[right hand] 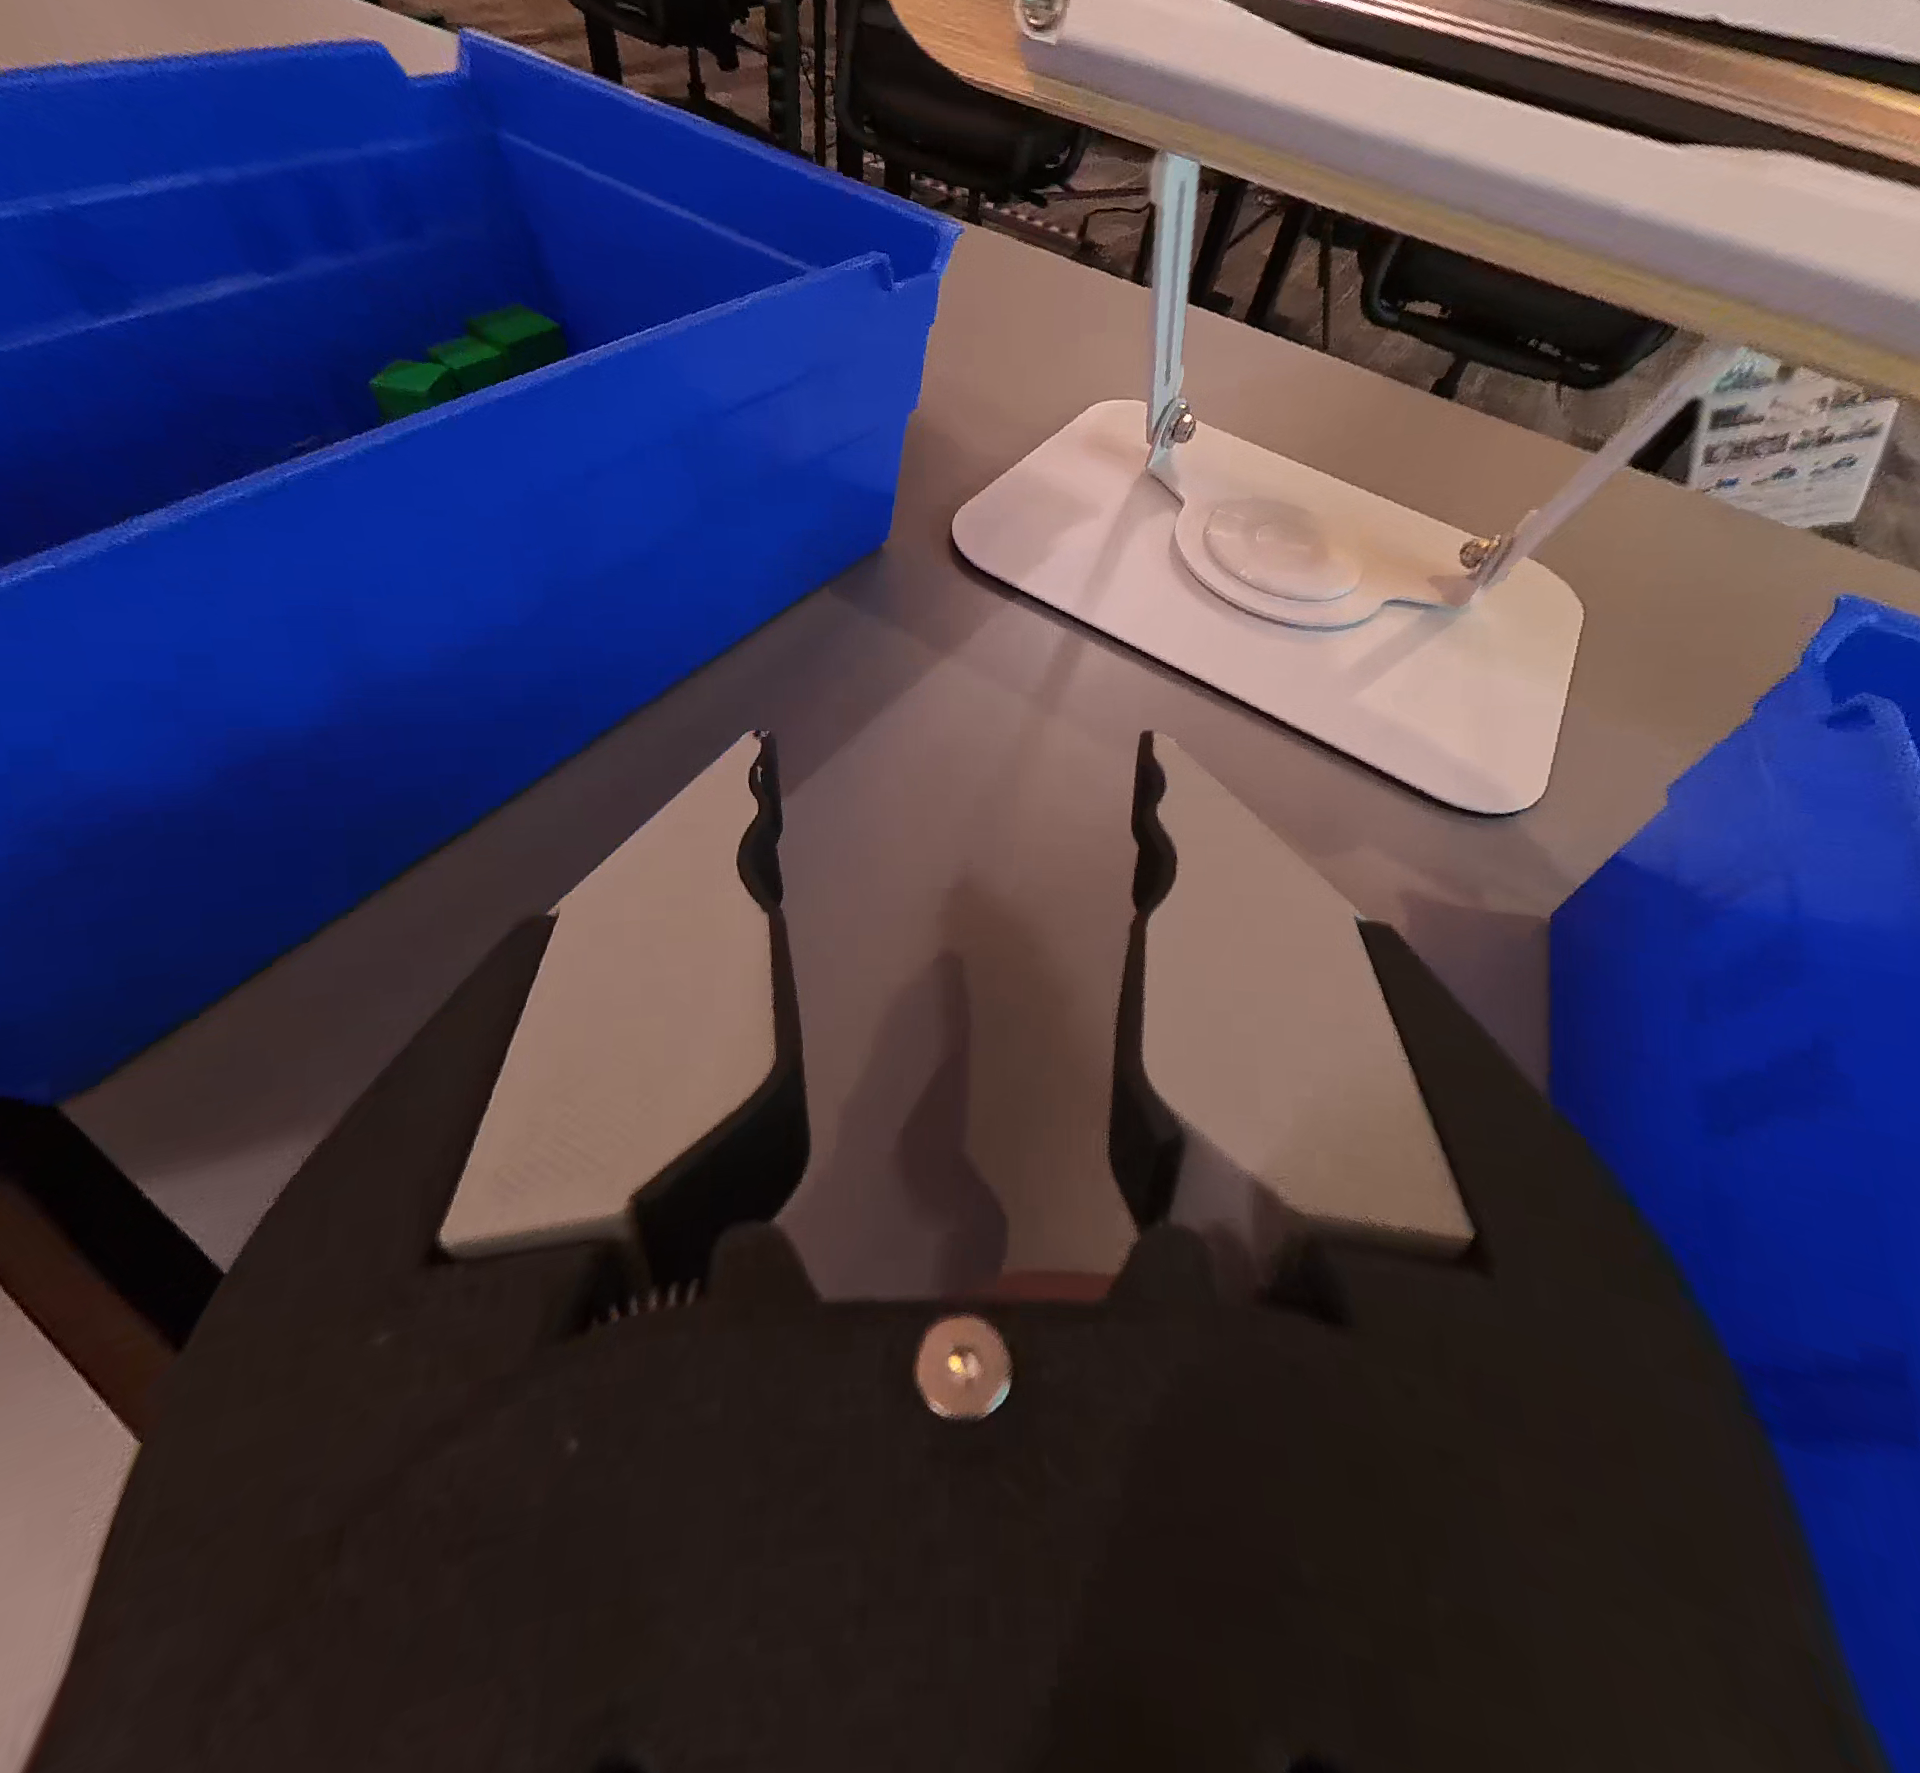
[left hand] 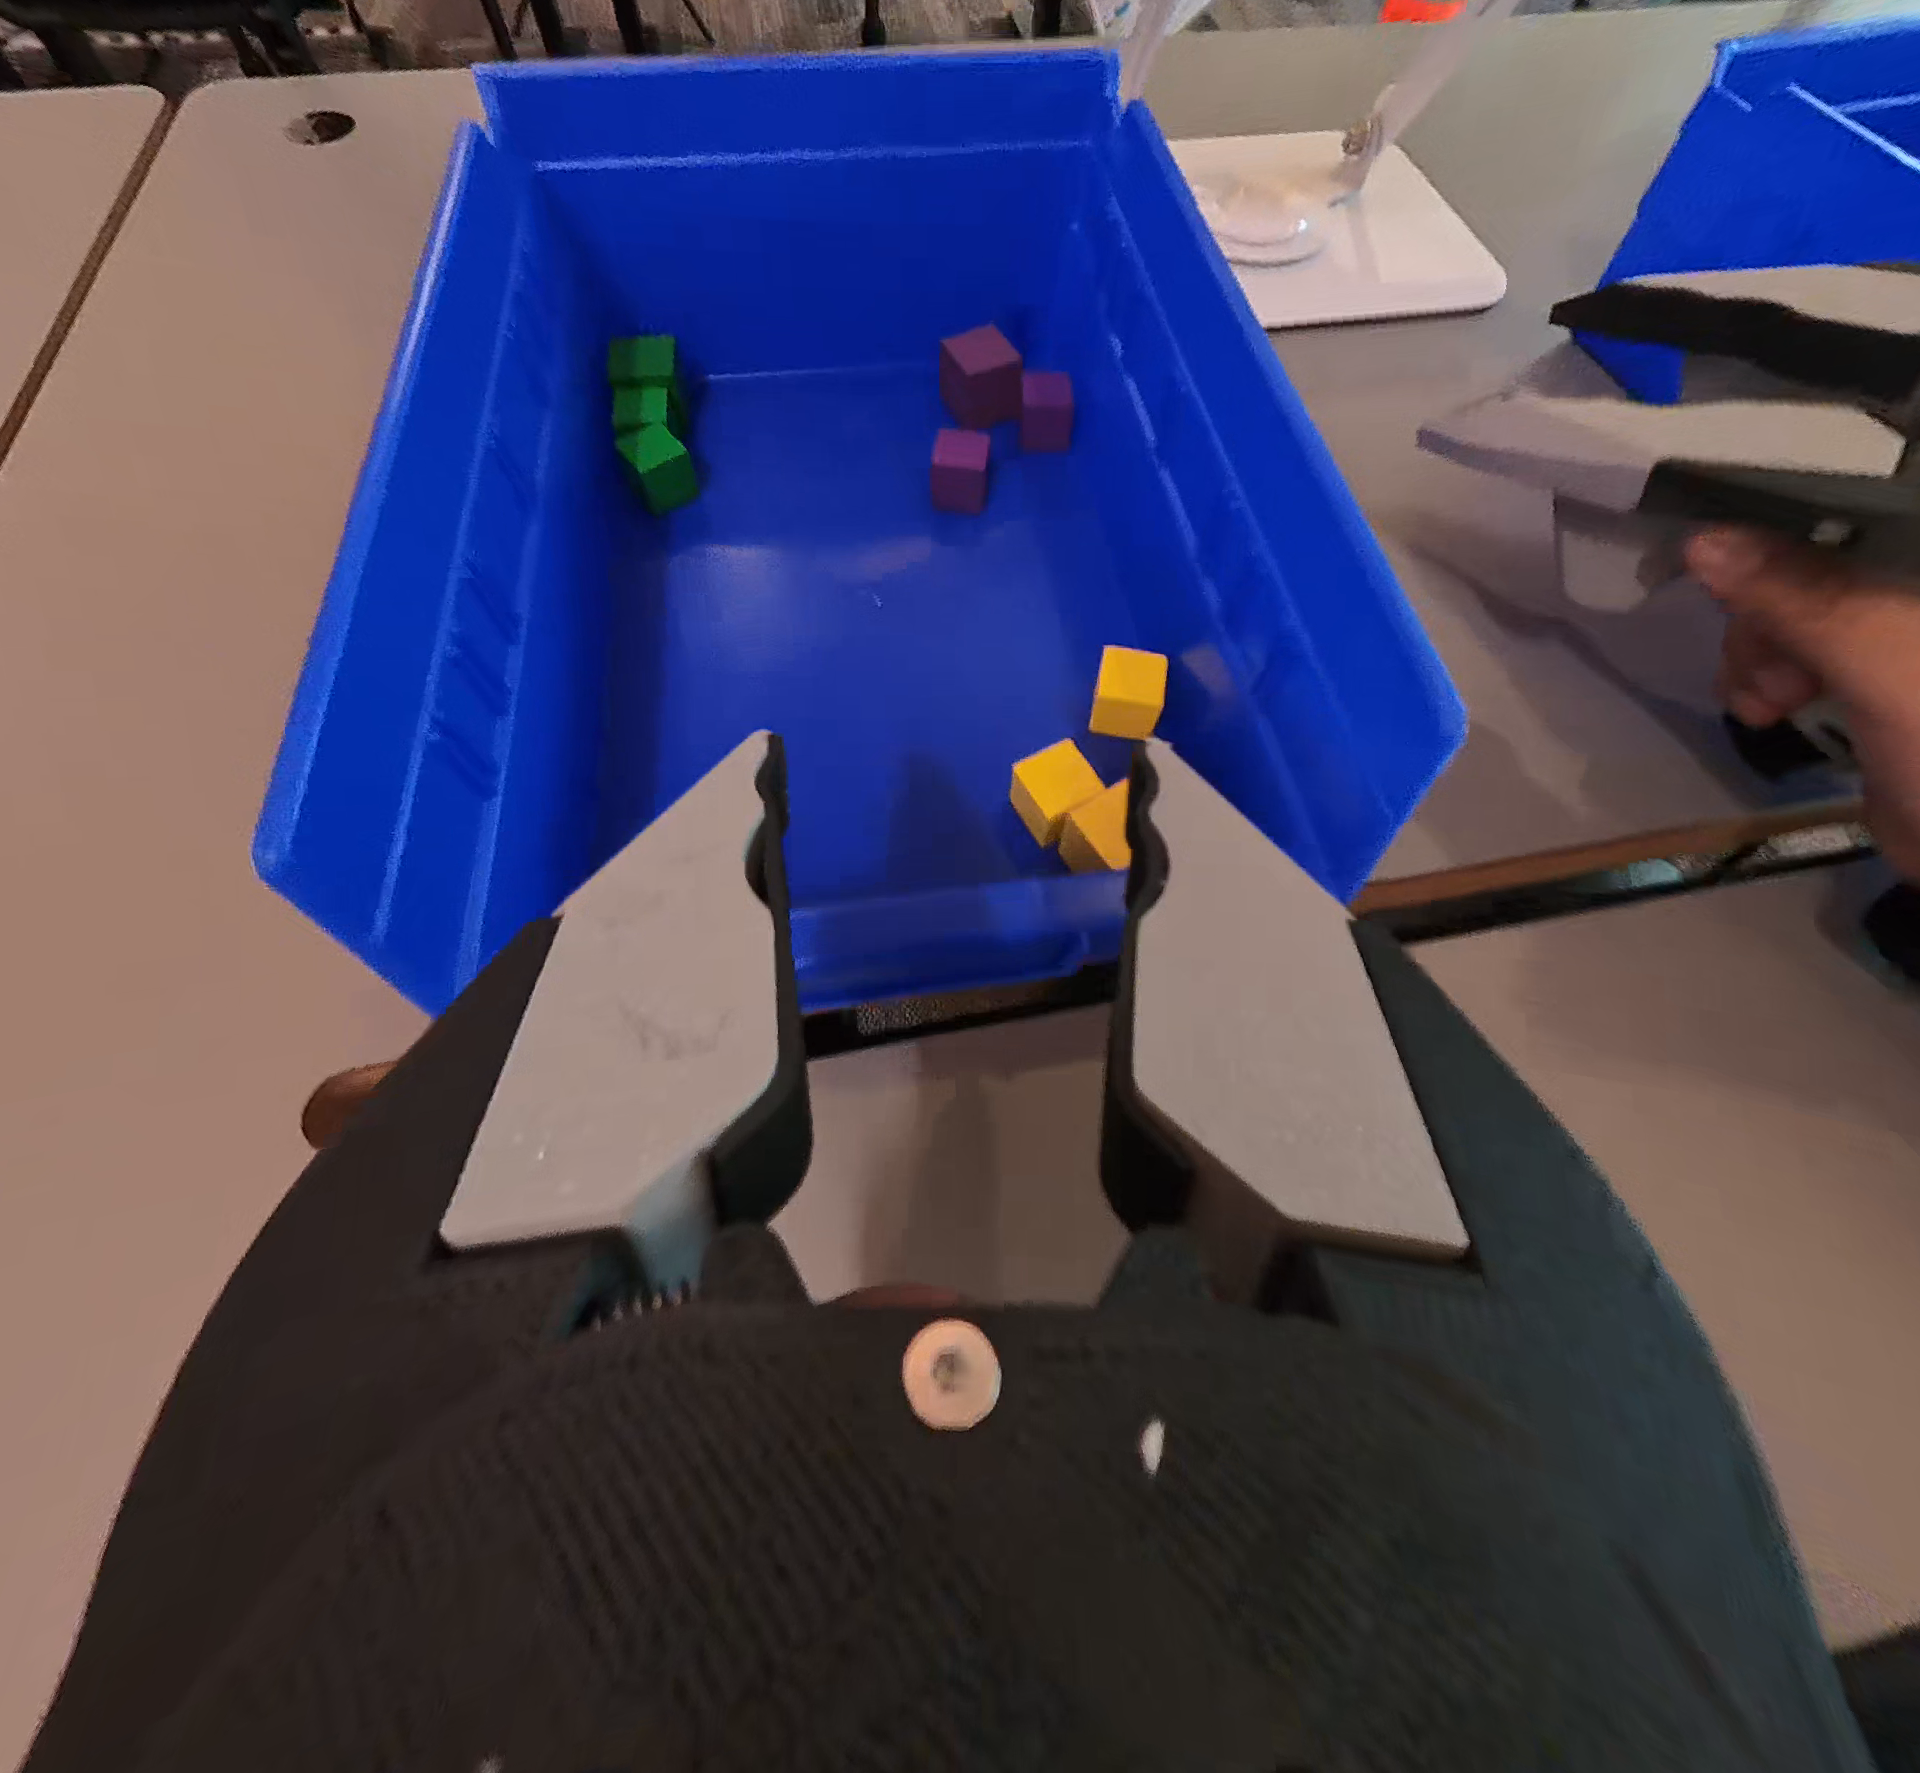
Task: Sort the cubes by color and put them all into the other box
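A blue bin [left hand: 436, 518] stands on the grey table. In it lie three green cubes [left hand: 649, 419] at the far left, three purple cubes [left hand: 982, 409] at the far right and three yellow cubes [left hand: 1081, 767] at the near right. My left gripper [left hand: 956, 752] is open and empty over the bin's near edge, its right finger beside the yellow cubes. My right gripper [right hand: 951, 747] is open and empty over bare table between the two bins; it also shows in the left wrist view [left hand: 1538, 373]. The bin [right hand: 468, 580] with green cubes [right hand: 462, 367] is to its left.
A second blue bin [left hand: 1787, 196] stands at the right, also in the right wrist view [right hand: 1756, 1048]. A white stand base [right hand: 1278, 601] with a raised board sits behind, between the bins. Chairs stand beyond the table. A hand [left hand: 1787, 643] holds the right gripper.
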The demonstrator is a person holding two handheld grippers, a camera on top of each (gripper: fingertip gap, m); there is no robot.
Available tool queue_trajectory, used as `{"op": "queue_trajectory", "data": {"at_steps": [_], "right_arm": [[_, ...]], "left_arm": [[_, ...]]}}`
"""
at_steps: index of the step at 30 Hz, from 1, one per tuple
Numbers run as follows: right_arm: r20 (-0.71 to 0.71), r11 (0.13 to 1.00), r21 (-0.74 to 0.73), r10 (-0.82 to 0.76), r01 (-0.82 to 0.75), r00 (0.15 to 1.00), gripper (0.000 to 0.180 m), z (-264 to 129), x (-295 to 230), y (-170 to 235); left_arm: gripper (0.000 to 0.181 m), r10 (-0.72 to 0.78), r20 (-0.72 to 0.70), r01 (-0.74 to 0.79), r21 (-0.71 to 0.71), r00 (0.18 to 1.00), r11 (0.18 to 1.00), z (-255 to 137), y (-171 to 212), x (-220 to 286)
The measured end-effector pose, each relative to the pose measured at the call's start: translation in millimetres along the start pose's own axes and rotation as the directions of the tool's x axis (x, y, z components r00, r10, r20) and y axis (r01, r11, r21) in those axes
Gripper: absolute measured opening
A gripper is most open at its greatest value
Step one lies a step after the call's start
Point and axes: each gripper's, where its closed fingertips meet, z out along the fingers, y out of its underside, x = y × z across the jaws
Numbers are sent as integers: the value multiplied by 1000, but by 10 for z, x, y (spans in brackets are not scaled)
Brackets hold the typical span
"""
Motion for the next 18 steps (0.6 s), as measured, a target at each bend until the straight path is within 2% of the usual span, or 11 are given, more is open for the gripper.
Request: {"op": "queue_trajectory", "data": {"at_steps": [6,12,18], "right_arm": [[-42,996,-56,-69,67,997,66,30,5,75],[-72,997,-77,-30,24,997,81,67,122,126],[-145,996,-80,30,-42,989,84,139,271,159]], "left_arm": [[65,27,2,-27,84,1000,996,220,-311,45],[65,114,-1,-113,134,993,985,474,-751,64],[59,182,42,-187,173,982,967,757,-1126,-82]]}}
